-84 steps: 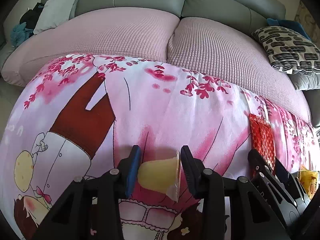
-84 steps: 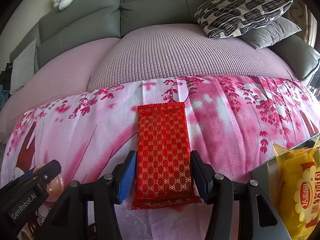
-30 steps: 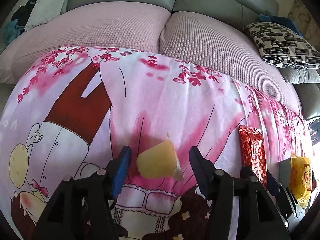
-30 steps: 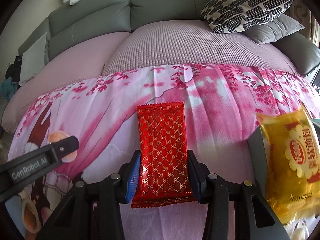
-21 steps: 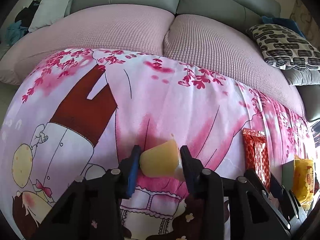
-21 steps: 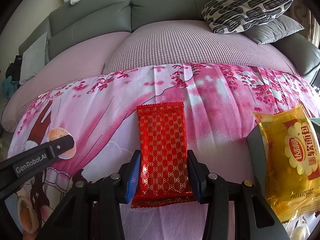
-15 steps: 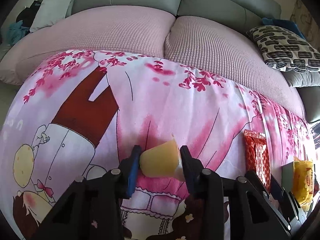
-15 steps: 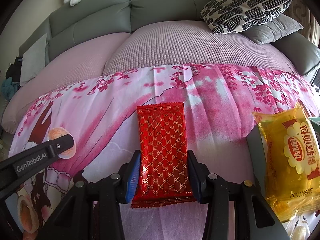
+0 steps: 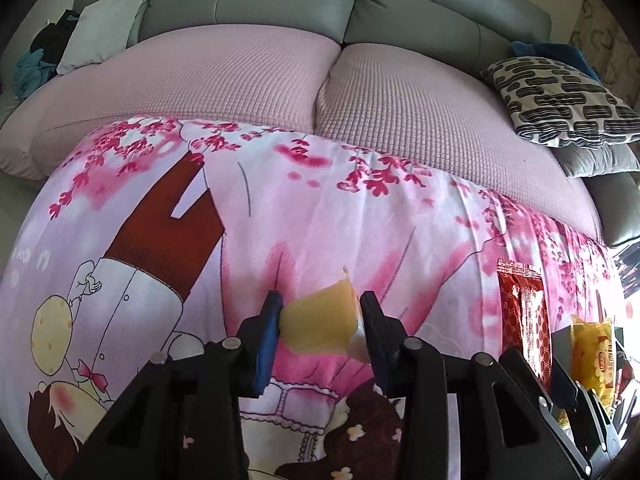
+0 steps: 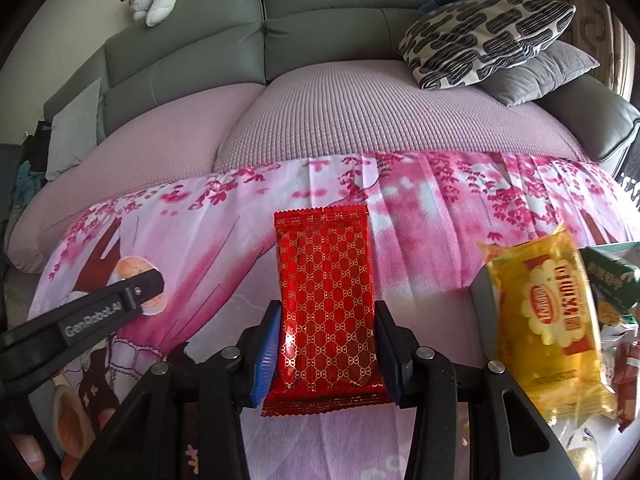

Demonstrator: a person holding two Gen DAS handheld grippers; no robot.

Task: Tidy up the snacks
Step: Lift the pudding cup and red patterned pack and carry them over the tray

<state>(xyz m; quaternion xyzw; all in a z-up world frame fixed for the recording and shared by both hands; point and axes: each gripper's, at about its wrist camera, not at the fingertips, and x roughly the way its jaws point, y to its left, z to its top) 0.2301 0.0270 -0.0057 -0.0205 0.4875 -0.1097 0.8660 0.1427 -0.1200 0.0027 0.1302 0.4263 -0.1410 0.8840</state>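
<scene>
The left gripper (image 9: pixel 320 326) had its fingers (image 9: pixel 267 338) pressed on a pale yellow jelly cup (image 9: pixel 320 322), held at six o'clock in its view, above the pink cartoon-print cloth (image 9: pixel 280 208); the right gripper (image 10: pixel 326 354) had its fingers (image 10: pixel 267 350) clamped on the sides of a red snack packet (image 10: pixel 326 300) with a gold lattice print, its far end reaching toward twelve o'clock over the cloth; at three o'clock in the right view a yellow snack bag (image 10: pixel 556 320) bore a red-and-white flower-shaped logo and Chinese characters too blurred to read, leaning on a grey box (image 10: pixel 482 312); at nine o'clock the other gripper's black arm read "GenRobot.AI"; behind stood a grey sofa (image 10: pixel 320 32) with a patterned cushion (image 10: pixel 484 36).
</scene>
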